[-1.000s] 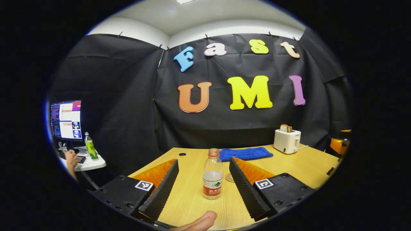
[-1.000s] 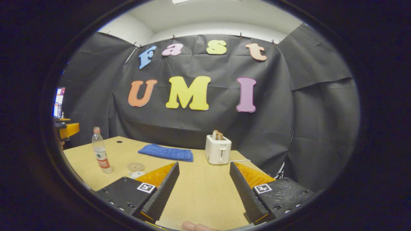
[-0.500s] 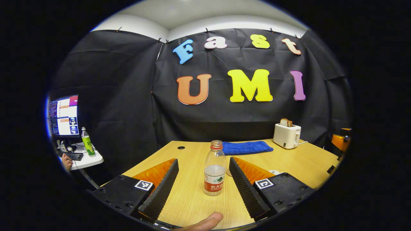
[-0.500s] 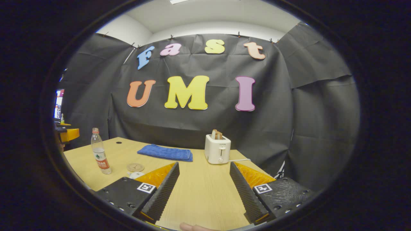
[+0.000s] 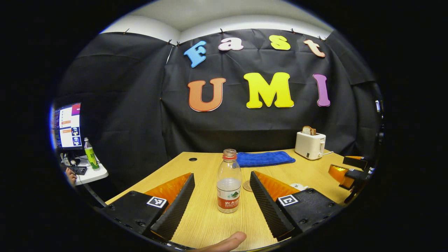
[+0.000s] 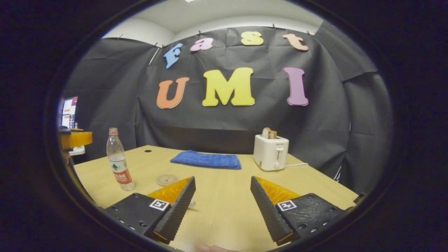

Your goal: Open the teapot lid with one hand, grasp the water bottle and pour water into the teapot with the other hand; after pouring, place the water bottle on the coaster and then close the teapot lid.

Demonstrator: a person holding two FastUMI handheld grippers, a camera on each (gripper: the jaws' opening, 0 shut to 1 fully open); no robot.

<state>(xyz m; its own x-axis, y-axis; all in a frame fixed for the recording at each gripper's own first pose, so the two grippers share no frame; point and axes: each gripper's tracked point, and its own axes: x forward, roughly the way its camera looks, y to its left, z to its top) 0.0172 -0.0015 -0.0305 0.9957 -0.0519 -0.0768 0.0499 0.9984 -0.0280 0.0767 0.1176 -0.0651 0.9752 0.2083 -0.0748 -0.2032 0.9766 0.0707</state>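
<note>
On the wooden table, the left tool sits spread wide with the upright water bottle centred between its fingers, untouched, seemingly lined up for grasping; the right tool gapes empty.

Coaster: in the left gripper view the right finger of the left hand-held gripper covers its right part. In the right gripper view the coaster is too small to read its pattern.

Small white thing on the worktop just behind that finger: mostly hidden, can't tell what it is. Probably the same item peeks out beside the left finger of the right hand-held gripper as a pale sliver.

Right hand-held gripper at the right rim of the left gripper view: cut off, jaw state unreadable there.

Fingertip at the bottom edge: rest of hand out of frame.

Water bottle label: too small.
</note>
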